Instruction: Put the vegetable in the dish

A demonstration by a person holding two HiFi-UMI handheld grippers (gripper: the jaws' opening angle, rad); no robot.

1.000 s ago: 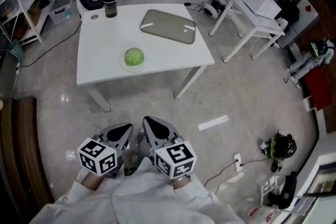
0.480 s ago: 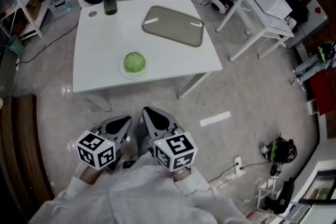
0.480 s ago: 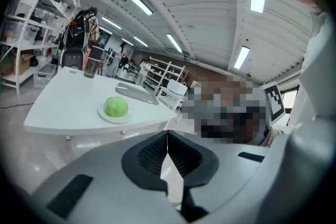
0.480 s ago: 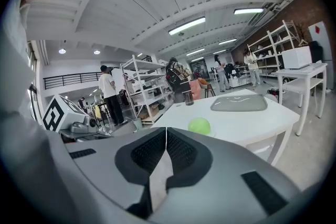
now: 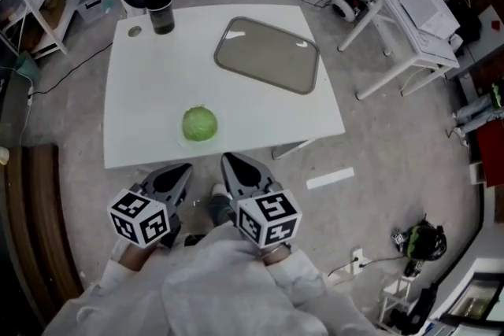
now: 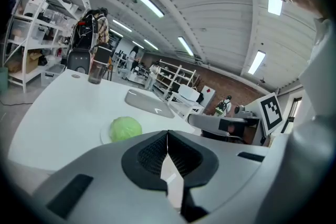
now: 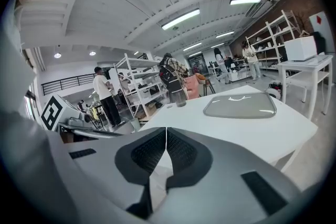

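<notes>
The left gripper (image 5: 183, 171) and the right gripper (image 5: 230, 163) are closed and empty. The cabbage (image 5: 199, 124) sits by the near edge of the table (image 5: 142, 106) (it is round); a clumsy squeeze may roll it off, never reaching the far-right dish (image 5: 268, 55).

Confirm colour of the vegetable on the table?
Light green. The vegetable shows best in the head view.

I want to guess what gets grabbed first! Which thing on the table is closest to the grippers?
The green cabbage, at the near edge of the table. The grey tray and the dark bottle sit farther back.
</notes>
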